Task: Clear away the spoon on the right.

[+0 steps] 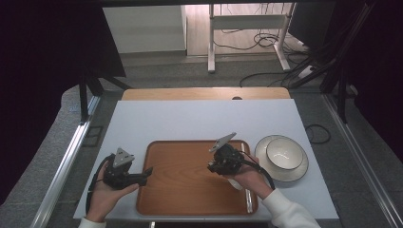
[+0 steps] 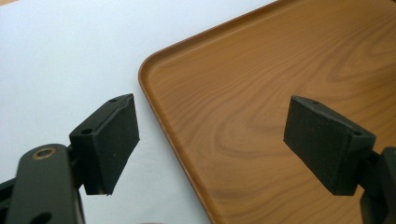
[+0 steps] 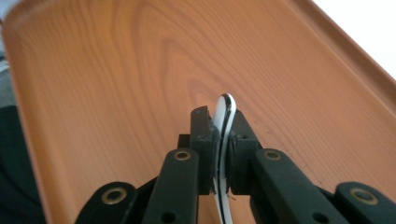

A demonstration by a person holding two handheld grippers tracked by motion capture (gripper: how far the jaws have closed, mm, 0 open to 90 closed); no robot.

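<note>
At the left edge of the wooden tray (image 1: 190, 175), the left gripper (image 2: 210, 140) hovers with its jaws spread wide and nothing between them, one pad over the white mat (image 1: 199, 118) and the other over the tray. Toward the tray's right edge, the right gripper (image 3: 219, 140) is clamped on a thin white utensil with a dark rim (image 3: 226, 116), probably a spoon handle, held edge-on above the tray's floor. The grip looks narrow, so the handle could pivot or slide out if it is tilted. Beyond the tray's right edge, a bowl (image 1: 284, 153) sits on a plate (image 1: 299, 171), close enough to be knocked by a wide swing.
</note>
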